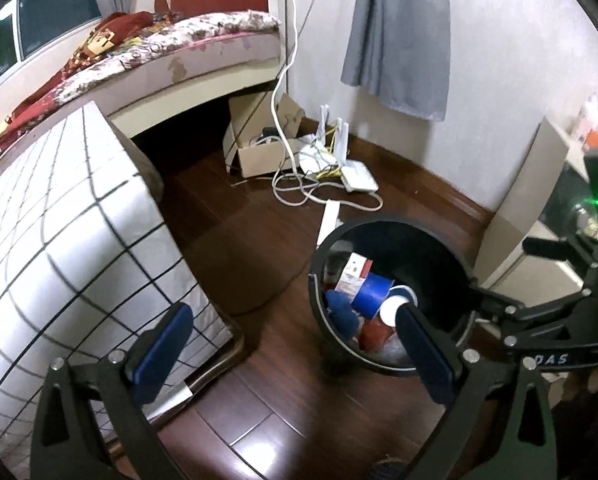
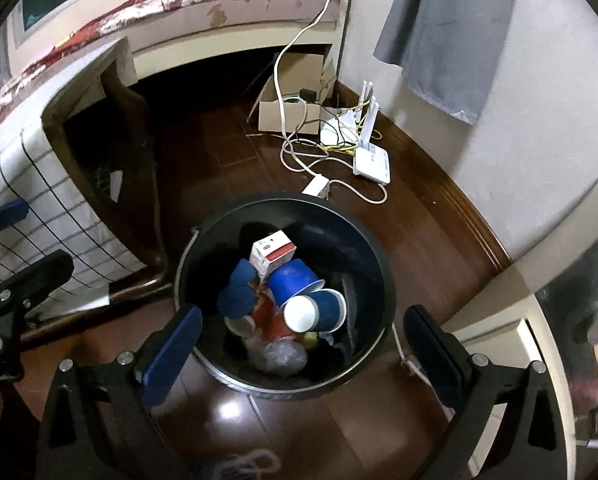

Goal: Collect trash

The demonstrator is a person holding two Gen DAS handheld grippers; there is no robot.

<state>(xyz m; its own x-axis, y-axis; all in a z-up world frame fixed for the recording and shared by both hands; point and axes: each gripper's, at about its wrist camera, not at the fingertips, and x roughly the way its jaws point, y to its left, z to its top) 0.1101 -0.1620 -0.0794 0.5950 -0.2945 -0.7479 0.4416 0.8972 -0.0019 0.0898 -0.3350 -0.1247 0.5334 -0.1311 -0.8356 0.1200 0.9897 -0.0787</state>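
Dark wood floor carries my black bin (image 2: 379, 276), low centre of the right view, holding blue cups (image 2: 315, 312) and a carton (image 2: 273, 254). My right gripper (image 2: 303, 352) gapes empty above it. Only the left view shows my left gripper (image 1: 295, 354), spread, beside the bin's rim.

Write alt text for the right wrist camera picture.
An open right tool hangs empty above a round black trash bin on a dark wood floor. The bin holds blue paper cups, a small red and white box and crumpled wrappers.
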